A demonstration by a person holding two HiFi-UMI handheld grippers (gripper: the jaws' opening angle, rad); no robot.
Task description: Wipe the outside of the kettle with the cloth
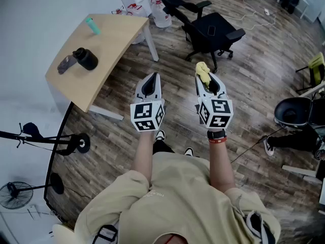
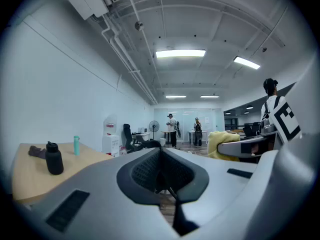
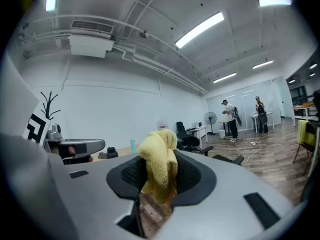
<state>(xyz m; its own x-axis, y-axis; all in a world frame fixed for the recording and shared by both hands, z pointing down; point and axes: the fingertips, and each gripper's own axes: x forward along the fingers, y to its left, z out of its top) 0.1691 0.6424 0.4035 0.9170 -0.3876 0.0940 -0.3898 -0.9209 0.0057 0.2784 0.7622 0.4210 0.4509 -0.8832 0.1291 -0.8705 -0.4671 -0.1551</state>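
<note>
**Entry: wipe kettle ext. w/ cloth.** Approach stage; judged not yet begun.

- R gripper [image 3: 158,180]: jaws clamped on yellow cloth [image 3: 158,160]; wad stood above the jaws, tail hung below.
- L gripper [image 2: 161,170]: jaws drawn together, nothing betw. them.
- Both were held out over the wood floor, well apart from the table [image 1: 114,44].
- Black kettle [image 1: 85,59]: upright on the table at person's front-left, untouched.
- Method (judgement): step in toward the table first. Prob. steady the kettle's top w/ L gripper, then lay the loose wad flat on the side wall. Work round, top to base, keeping jaw tips off the body. Unsteadied, the kettle could slide toward the table edge.
- Containers:
  - kettle: lid on, contents not visible.
  - teal bottle [image 1: 93,25]: capped, at table's far end, contents not visible.
- Grey item [image 1: 66,64]: just beside the kettle, type unclear.
</note>
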